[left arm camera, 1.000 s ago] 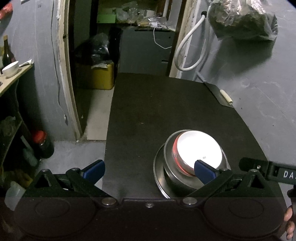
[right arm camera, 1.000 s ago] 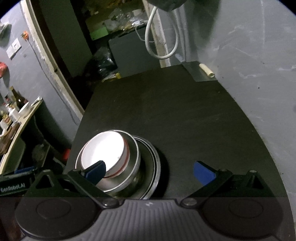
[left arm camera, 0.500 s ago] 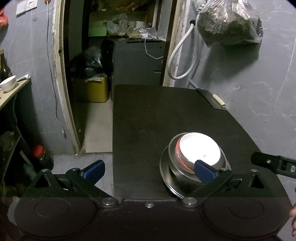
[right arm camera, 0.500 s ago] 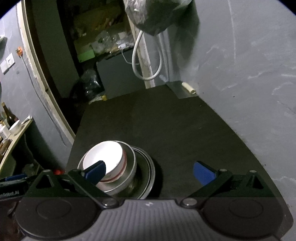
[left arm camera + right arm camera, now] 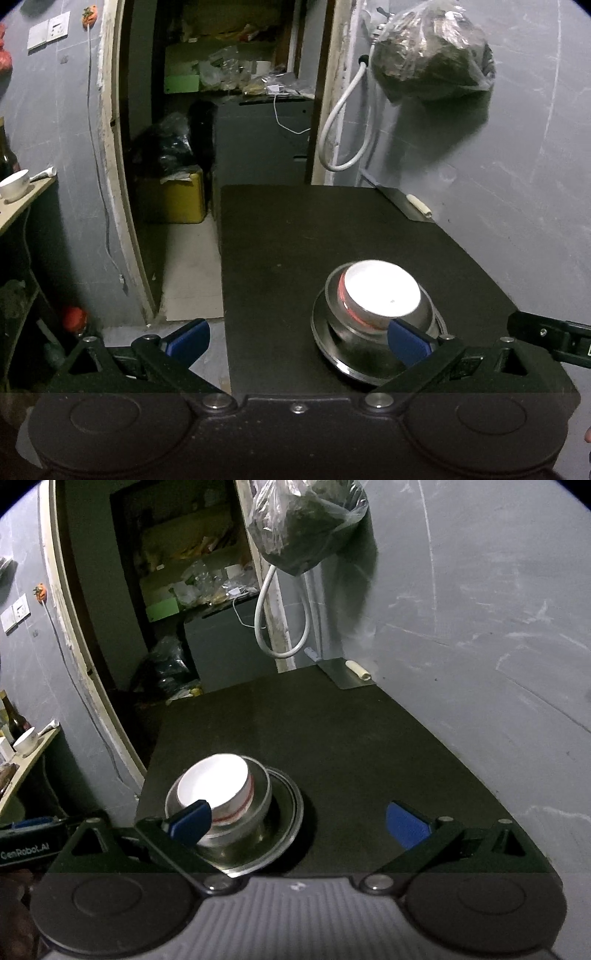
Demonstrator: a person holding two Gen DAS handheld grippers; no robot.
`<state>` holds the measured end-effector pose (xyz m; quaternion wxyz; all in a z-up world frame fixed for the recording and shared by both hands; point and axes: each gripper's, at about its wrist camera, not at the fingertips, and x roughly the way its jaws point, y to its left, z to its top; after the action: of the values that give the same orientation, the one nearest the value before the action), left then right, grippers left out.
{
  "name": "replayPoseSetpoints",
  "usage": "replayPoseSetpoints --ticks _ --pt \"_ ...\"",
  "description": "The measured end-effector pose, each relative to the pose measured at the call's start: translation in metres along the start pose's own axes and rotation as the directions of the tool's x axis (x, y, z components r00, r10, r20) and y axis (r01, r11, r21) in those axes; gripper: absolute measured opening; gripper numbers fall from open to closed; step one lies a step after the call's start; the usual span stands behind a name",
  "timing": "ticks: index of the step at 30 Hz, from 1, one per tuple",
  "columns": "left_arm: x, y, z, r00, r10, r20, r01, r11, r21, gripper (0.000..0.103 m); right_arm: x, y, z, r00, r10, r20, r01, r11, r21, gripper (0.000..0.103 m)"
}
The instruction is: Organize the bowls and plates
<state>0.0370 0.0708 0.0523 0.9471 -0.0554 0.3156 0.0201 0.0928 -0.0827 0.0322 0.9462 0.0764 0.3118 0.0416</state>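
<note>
A white bowl with a red band (image 5: pixel 380 291) (image 5: pixel 216 786) sits nested in a steel bowl (image 5: pixel 332 314) (image 5: pixel 260 794), which rests on a steel plate (image 5: pixel 354 363) (image 5: pixel 284 827) near the front of the black table (image 5: pixel 314 229) (image 5: pixel 351 746). My left gripper (image 5: pixel 297 338) is open and empty, held above and short of the stack, its right fingertip overlapping the stack's near edge. My right gripper (image 5: pixel 299 821) is open and empty too, the stack behind its left fingertip. The right gripper's body (image 5: pixel 546 336) shows at the left wrist view's right edge.
A grey wall (image 5: pixel 480 627) runs along the table's right side, with a hanging plastic bag (image 5: pixel 432 55) and a white hose (image 5: pixel 343 122). A metal sheet with a small roll (image 5: pixel 417 205) lies at the far right corner. An open doorway (image 5: pixel 229 110) and a side shelf with a cup (image 5: pixel 14 184) are left.
Both grippers have drawn back and risen from the stack, which now looks smaller and farther off. The stack has not moved. Both stay open.
</note>
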Motion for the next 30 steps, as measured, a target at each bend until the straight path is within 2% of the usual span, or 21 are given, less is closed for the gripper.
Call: replayPoseSetpoints --ticks 8,17,22,30 --pt "-0.007 0.001 -0.006 1.000 0.015 0.000 -0.015 1.000 -0.017 0.102 0.001 -0.002 -0.001 1.000 0.012 -0.001 -0.012 1.000 -0.001 0.103" --pt "-0.019 -0.011 0.006 0.995 0.070 0.068 -0.067 0.997 -0.042 0.102 0.004 -0.005 0.017 0.996 0.086 0.009 -0.085 0.994 -0.072 0.103" --pt "-0.025 -0.015 0.004 0.991 0.111 0.068 -0.105 0.990 -0.088 0.102 0.005 -0.013 0.017 0.994 0.108 -0.006 -0.108 0.992 -0.073 0.103" --pt "-0.038 -0.029 -0.006 0.986 0.157 0.062 -0.151 0.984 -0.094 0.102 0.000 -0.030 0.008 0.989 0.142 -0.032 -0.144 0.986 -0.078 0.103"
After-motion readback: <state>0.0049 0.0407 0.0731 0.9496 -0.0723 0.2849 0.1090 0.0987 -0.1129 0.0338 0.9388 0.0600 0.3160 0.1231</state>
